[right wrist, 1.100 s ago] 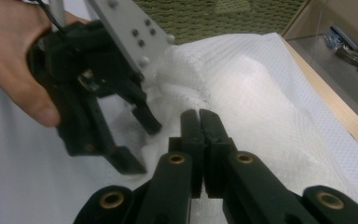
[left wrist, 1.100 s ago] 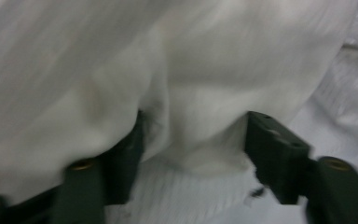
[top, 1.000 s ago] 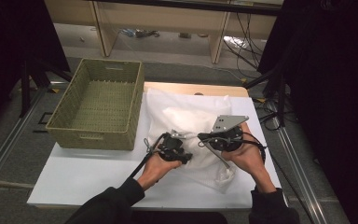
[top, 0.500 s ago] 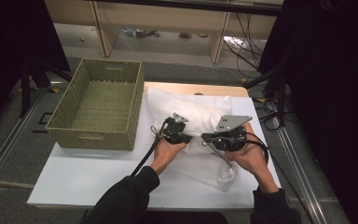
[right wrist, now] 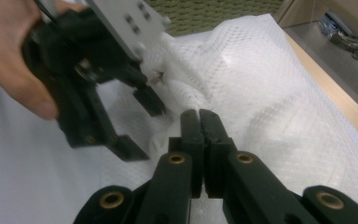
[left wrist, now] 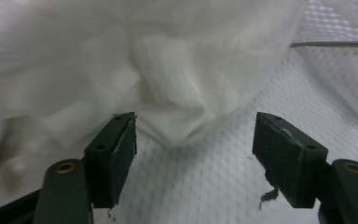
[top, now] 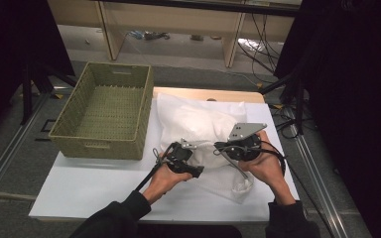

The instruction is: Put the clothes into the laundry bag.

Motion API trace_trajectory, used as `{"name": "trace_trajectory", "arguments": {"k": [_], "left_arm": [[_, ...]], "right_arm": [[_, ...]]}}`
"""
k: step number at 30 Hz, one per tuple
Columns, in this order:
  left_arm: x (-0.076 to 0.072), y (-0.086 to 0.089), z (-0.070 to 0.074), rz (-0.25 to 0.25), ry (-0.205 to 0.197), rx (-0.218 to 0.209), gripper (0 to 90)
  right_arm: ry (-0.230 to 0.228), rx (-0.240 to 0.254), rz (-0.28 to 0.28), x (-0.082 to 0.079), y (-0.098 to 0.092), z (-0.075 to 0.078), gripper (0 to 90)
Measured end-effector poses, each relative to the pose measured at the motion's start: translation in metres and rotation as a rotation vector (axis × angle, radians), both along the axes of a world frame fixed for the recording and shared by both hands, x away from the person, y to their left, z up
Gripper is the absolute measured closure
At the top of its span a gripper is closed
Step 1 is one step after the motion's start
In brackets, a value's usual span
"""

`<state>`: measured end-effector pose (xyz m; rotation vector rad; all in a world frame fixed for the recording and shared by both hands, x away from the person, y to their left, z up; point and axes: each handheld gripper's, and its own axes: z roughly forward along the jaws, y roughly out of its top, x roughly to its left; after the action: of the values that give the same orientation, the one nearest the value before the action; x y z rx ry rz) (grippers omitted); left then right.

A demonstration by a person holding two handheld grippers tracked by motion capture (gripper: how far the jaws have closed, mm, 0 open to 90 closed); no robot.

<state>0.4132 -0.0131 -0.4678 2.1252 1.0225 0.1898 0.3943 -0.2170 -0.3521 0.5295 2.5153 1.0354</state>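
High view: a white mesh laundry bag of soft, crumpled netting (top: 198,126) is seen lying on the white rectangular table top (top: 89,191), spread from the far edge towards the near right corner. An olive-green woven wicker basket with cut-out handles (top: 104,111) is placed at the far left corner, just beside the bag. No brand, label or legible writing is found on any item.

Left gripper (top: 191,148) is held at the bag's near left part. In the left gripper view its jaws are recorded as having just been opening; they stand wide apart and released, with a bunched fold of the fabric (left wrist: 177,93) lying between and just beyond the black pads (left wrist: 121,154), which are not pressed on it. Loose threads are noted on the right-hand pad. The netting beneath shows a fine diamond weave.

Right gripper (top: 220,147), topped by a grey three-cornered plate, is held at the bag's near right part, close to the left gripper. In the right gripper view its jaws (right wrist: 199,116) are clenched together; a ridge of mesh rises at the tips, but whether fabric is pinched between them cannot be told. A white drawstring cord (top: 240,181) trails off the bag towards the near edge.
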Motion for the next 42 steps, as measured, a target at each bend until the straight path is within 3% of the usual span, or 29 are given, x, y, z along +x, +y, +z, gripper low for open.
{"name": "trace_trajectory", "arguments": {"k": [2, 3, 5, 6, 9, 13, 17, 20, 22, 24, 26, 29, 32, 34, 36, 39, 41, 42], "left_arm": [[0.008, -0.004, -0.006, 0.011, -0.029, 0.001, 37.7], [0.014, -0.004, -0.006, -0.009, -0.041, 0.018, 47.1], [0.023, -0.005, -0.005, -0.016, -0.023, -0.027, 66.2], [0.029, -0.01, -0.005, 0.034, -0.023, -0.079, 72.6], [0.044, -0.016, 0.0, 0.04, -0.041, -0.076, 83.2], [0.057, -0.025, 0.003, 0.083, -0.121, -0.039, 85.0], [0.06, -0.025, -0.002, 0.065, -0.1, 0.003, 82.1], [0.048, -0.019, 0.0, 0.065, -0.078, -0.005, 66.2], [0.037, -0.006, 0.007, 0.036, -0.073, 0.019, 56.1], [0.027, 0.005, 0.014, 0.018, -0.092, 0.038, 48.7], [0.016, 0.018, 0.016, 0.006, -0.129, 0.088, 44.2], [0.008, 0.034, 0.009, 0.011, -0.108, 0.112, 46.1], [0.01, 0.041, 0.0, 0.016, -0.074, 0.138, 46.3], [0.015, 0.039, -0.005, 0.04, -0.054, 0.115, 42.0], [0.02, 0.039, -0.008, 0.018, -0.063, 0.151, 46.9], [0.023, 0.044, -0.011, 0.002, -0.053, 0.169, 72.6], [0.021, 0.049, -0.012, -0.012, -0.044, 0.156, 86.5], [0.019, 0.051, -0.011, -0.02, -0.038, 0.15, 88.4]], "right_arm": [[0.005, -0.004, -0.008, 0.0, -0.001, -0.001, 90.0], [0.007, -0.001, -0.008, 0.0, -0.001, -0.002, 90.0], [0.011, -0.005, -0.008, 0.001, -0.002, -0.003, 90.0], [0.008, -0.006, -0.003, 0.001, -0.002, -0.003, 90.0], [0.01, -0.011, 0.006, 0.002, -0.003, -0.005, 90.0], [0.014, -0.019, -0.009, 0.003, -0.005, -0.006, 90.0], [0.022, -0.028, -0.015, 0.002, -0.004, -0.008, 90.0], [0.025, -0.027, -0.017, 0.002, -0.004, -0.008, 90.0], [0.028, -0.023, -0.025, 0.002, -0.004, -0.008, 90.0], [0.016, -0.029, -0.022, 0.003, -0.004, -0.009, 90.0], [0.015, -0.028, -0.004, 0.003, -0.003, -0.008, 90.0], [0.02, -0.027, -0.012, 0.002, -0.002, -0.008, 90.0], [0.012, -0.025, -0.012, 0.002, 0.0, -0.01, 90.0], [0.016, -0.025, -0.015, 0.002, 0.0, -0.011, 90.0], [0.01, -0.024, -0.013, 0.002, 0.0, -0.011, 90.0], [0.021, -0.022, -0.017, 0.003, -0.003, -0.009, 90.0], [0.017, -0.023, -0.007, 0.004, -0.004, -0.009, 90.0], [0.015, -0.021, -0.013, 0.004, -0.005, -0.009, 90.0]]}}
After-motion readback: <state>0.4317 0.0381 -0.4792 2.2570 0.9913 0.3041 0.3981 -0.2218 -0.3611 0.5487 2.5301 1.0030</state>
